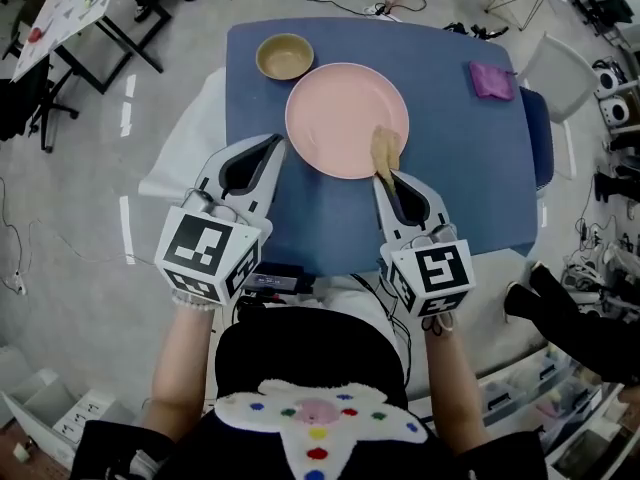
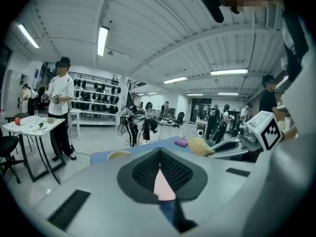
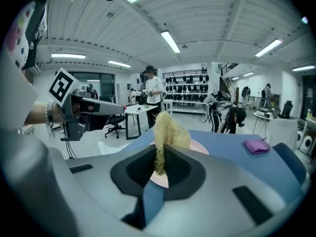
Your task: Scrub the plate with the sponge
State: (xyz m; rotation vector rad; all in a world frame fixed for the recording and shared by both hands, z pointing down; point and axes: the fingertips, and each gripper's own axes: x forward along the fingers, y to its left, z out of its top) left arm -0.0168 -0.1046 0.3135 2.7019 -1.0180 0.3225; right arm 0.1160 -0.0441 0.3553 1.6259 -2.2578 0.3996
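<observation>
While the left hand-held gripper (image 1: 276, 145) hovers over the blue worktop (image 1: 460, 178), its jaws are pressed together at the tips with nothing between them. Only a sliver of pink shows through the gap behind the tips in the left gripper view. A tan bowl (image 1: 284, 56) stands ahead of this hand-held gripper, near the far edge of the worktop. The pink plate (image 1: 340, 113) lies just to the right of its tips; contact with the rim cannot be confirmed. The right hand-held gripper (image 1: 386, 176) is pinching a yellow sponge (image 1: 383, 149), which stands up from its jaws over the near right part of the plate. A purple cloth (image 1: 491, 79) lies well ahead of it and to its right.
</observation>
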